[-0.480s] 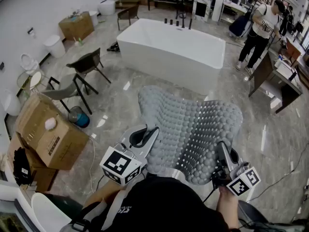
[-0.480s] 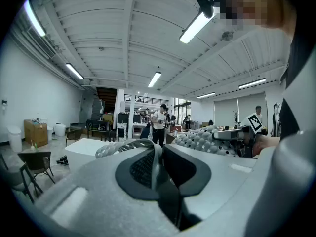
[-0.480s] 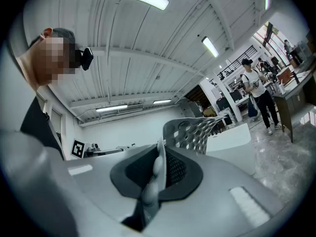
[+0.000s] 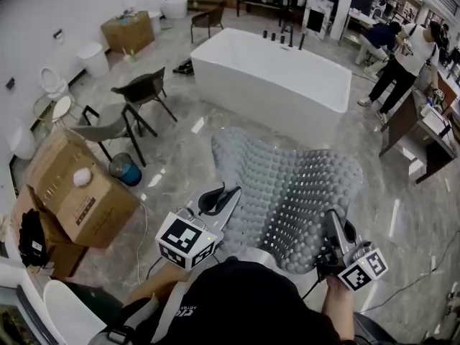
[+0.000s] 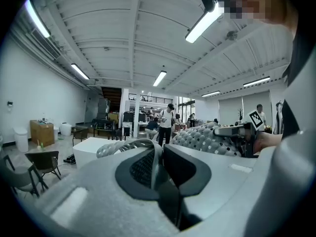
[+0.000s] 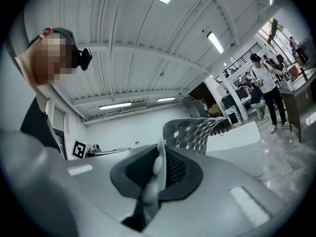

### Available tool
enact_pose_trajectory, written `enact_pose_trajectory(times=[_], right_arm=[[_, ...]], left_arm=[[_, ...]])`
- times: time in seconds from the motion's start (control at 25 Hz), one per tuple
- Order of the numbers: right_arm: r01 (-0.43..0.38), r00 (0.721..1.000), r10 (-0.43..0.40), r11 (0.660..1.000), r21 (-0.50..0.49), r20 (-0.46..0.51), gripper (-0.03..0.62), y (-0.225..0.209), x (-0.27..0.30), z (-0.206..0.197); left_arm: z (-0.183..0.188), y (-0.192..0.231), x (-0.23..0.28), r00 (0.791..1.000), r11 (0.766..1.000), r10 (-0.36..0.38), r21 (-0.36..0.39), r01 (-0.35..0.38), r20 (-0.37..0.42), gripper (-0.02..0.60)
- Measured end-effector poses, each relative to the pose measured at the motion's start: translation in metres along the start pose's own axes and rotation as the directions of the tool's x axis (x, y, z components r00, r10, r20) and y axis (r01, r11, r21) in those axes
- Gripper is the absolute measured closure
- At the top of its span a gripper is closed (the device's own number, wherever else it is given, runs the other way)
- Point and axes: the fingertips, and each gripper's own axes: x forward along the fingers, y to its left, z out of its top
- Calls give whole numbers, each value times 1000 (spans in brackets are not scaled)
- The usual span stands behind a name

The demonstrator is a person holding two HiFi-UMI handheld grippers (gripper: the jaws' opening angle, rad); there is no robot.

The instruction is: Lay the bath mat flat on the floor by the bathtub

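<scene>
Bath mat [image 4: 287,185] hangs above the floor [image 4: 180,157] near the bathtub [image 4: 269,77], its near corners clamped by the left gripper [image 4: 221,197] and right gripper [image 4: 333,225]; lowering and flattening it likely remains.

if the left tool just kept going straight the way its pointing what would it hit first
The bath mat itself: the left tool is shut on its near edge, and the mat bulges up right ahead of it. Past the mat, the line seems to run toward the white bathtub, though depth is hard to judge.
</scene>
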Motion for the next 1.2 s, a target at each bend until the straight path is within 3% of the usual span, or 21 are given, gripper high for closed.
enact_pose_trajectory(times=[0.28,0.6,1.2], right_arm=[[-91,996,91,996,12,-23,574,29,51,-16],[-175,981,182,981,86,-73,568,23,116,-35],[-320,934,339,934,157,-115,566,-57,294,-29]], left_arm=[[0,44,-28,998,998,56,-11,-55,20,535],[-17,106,-40,985,981,175,-79,-175,-4,535],[5,240,47,951,945,308,-112,-309,-26,535]])
